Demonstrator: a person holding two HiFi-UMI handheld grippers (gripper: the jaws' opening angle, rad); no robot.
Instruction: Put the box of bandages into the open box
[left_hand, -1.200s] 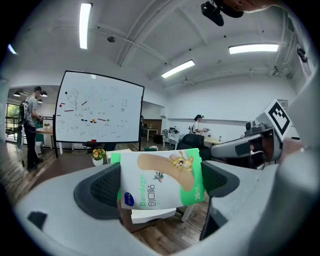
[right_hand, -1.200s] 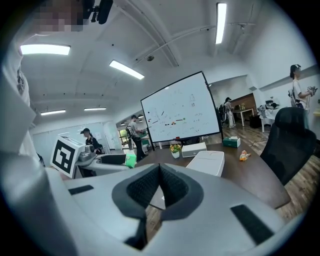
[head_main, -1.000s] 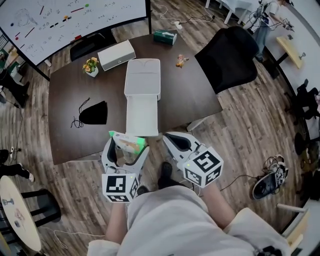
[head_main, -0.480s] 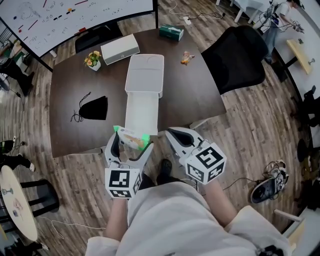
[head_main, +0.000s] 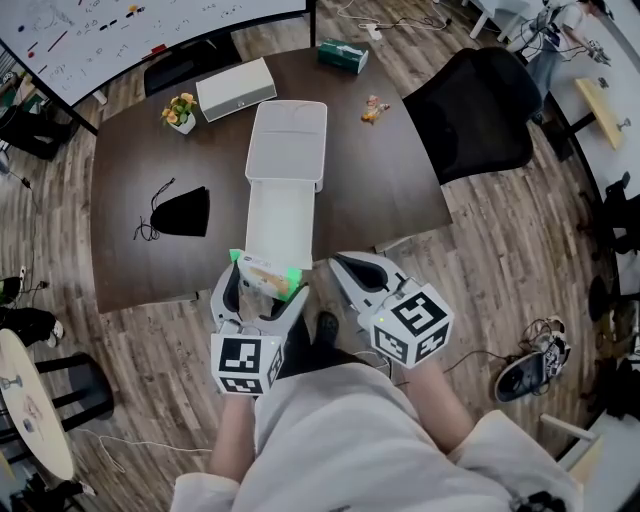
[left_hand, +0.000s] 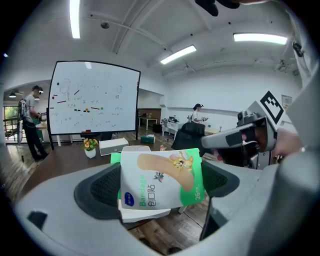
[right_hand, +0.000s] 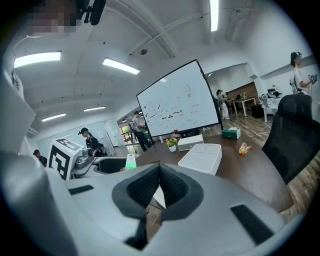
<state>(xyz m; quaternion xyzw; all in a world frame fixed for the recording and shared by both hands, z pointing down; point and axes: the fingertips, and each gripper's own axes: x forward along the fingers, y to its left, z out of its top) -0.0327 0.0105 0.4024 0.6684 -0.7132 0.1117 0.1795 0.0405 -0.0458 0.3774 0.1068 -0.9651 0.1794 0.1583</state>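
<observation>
A green-and-white box of bandages (head_main: 266, 275) (left_hand: 161, 183) sits clamped between the jaws of my left gripper (head_main: 263, 290) (left_hand: 160, 185), at the near edge of the dark table (head_main: 380, 190). Just beyond it lies the open white box (head_main: 280, 222), its lid (head_main: 288, 142) folded back away from me. In the left gripper view only the far end of the open white box (left_hand: 136, 148) shows above the bandage box. My right gripper (head_main: 345, 272) (right_hand: 159, 190) hangs beside the left one off the table's near edge, jaws pressed together with nothing between them.
On the table lie a black pouch (head_main: 182, 212), a small flower pot (head_main: 179, 110), a closed white box (head_main: 236, 88), a green tissue box (head_main: 343, 55) and a small toy (head_main: 374, 110). A black chair (head_main: 480, 110) stands at the right. People stand in the background.
The view shifted slightly; both grippers and the held bandage box stay at about the same place near the table's front edge.
</observation>
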